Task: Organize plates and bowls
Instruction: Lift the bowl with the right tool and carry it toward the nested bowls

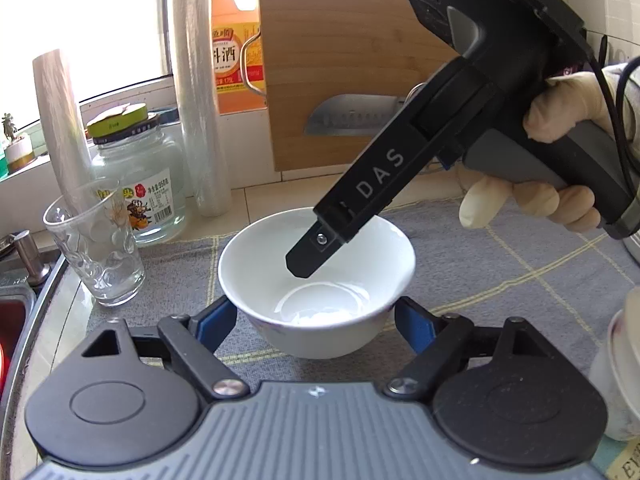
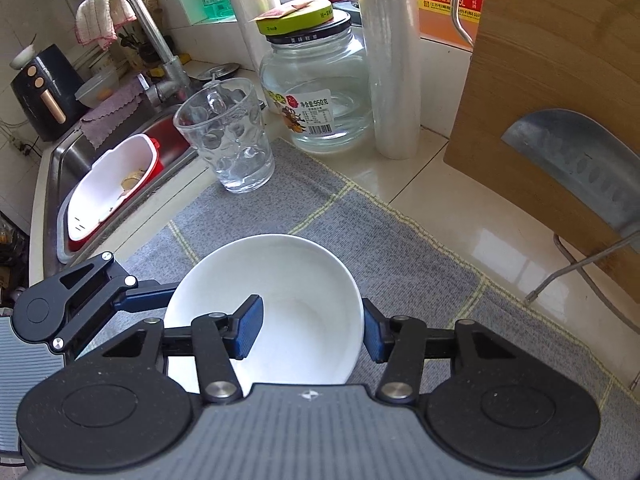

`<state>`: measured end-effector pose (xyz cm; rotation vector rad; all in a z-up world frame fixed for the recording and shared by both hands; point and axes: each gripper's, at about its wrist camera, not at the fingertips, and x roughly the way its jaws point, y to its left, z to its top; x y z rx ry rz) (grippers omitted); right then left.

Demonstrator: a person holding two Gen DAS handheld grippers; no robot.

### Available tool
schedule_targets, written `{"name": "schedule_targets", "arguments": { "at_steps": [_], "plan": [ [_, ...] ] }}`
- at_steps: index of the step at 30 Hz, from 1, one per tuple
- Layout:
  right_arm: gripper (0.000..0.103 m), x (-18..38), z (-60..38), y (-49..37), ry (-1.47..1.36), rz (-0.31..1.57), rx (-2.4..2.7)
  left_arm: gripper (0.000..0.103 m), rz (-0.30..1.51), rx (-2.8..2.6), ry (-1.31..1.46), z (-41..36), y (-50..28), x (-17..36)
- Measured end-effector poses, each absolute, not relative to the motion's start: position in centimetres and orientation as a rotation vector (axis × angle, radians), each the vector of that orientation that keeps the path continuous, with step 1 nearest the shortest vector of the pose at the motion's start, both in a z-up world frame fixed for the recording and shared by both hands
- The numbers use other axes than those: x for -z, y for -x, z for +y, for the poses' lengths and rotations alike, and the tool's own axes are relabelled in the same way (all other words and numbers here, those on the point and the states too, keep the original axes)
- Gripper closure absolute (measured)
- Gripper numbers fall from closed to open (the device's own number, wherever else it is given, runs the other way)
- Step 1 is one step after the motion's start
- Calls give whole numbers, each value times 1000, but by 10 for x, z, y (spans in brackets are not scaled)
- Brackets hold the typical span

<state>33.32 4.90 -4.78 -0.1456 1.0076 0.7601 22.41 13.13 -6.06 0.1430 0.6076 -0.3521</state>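
A white bowl (image 1: 316,280) stands upright on a grey checked mat (image 1: 500,264); it also shows in the right wrist view (image 2: 280,300). My left gripper (image 1: 316,322) is open, its blue pads on either side of the bowl's lower wall. My right gripper (image 2: 312,330) is open and straddles the bowl's right rim: one pad (image 2: 250,328) is inside the bowl, the other (image 2: 374,334) outside. Whether the pads touch the rim I cannot tell. In the left wrist view the right gripper's finger (image 1: 320,248) dips into the bowl from the upper right.
A patterned drinking glass (image 1: 94,248) and a glass jar (image 1: 138,172) stand left of the bowl. Film rolls (image 1: 198,92), a bamboo cutting board (image 1: 344,60) with a cleaver (image 1: 352,116), and a sink (image 2: 116,184) with a white basin are nearby. A white cup (image 1: 618,376) sits at right.
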Motion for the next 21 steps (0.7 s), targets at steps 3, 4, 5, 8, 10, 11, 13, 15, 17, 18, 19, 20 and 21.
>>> {"name": "schedule_targets", "arguments": {
  "at_steps": [3, 4, 5, 8, 10, 11, 13, 15, 17, 18, 19, 20, 21],
  "plan": [
    [46, 40, 43, -323, 139, 994, -764, 17, 605, 358, -147, 128, -216, 54],
    [46, 37, 41, -319, 138, 990, -765, 17, 604, 361, -147, 127, -213, 52],
    [46, 34, 39, -316, 137, 987, -766, 17, 602, 365, -149, 125, -209, 50],
    [46, 26, 30, -305, 124, 976, -772, 17, 602, 373, -153, 120, -200, 42],
    [46, 20, 23, -297, 111, 967, -777, 17, 601, 380, -151, 116, -193, 37],
    [46, 17, 19, -293, 107, 962, -779, 17, 599, 383, -150, 114, -189, 34],
    [46, 12, 13, -283, 109, 949, -782, 17, 594, 386, -150, 109, -182, 29],
    [45, 7, 7, -273, 111, 940, -785, 17, 592, 384, -158, 102, -173, 24],
    [45, 4, 1, -264, 121, 932, -792, 17, 592, 381, -160, 97, -165, 20],
    [45, 2, -3, -259, 122, 929, -797, 17, 593, 381, -157, 96, -161, 18],
    [45, 0, -7, -254, 119, 927, -802, 17, 595, 382, -154, 94, -157, 16],
    [45, -2, -12, -250, 113, 927, -806, 17, 596, 383, -153, 91, -152, 15],
    [45, -3, -18, -245, 105, 927, -810, 17, 598, 383, -155, 89, -147, 13]
  ]
}}
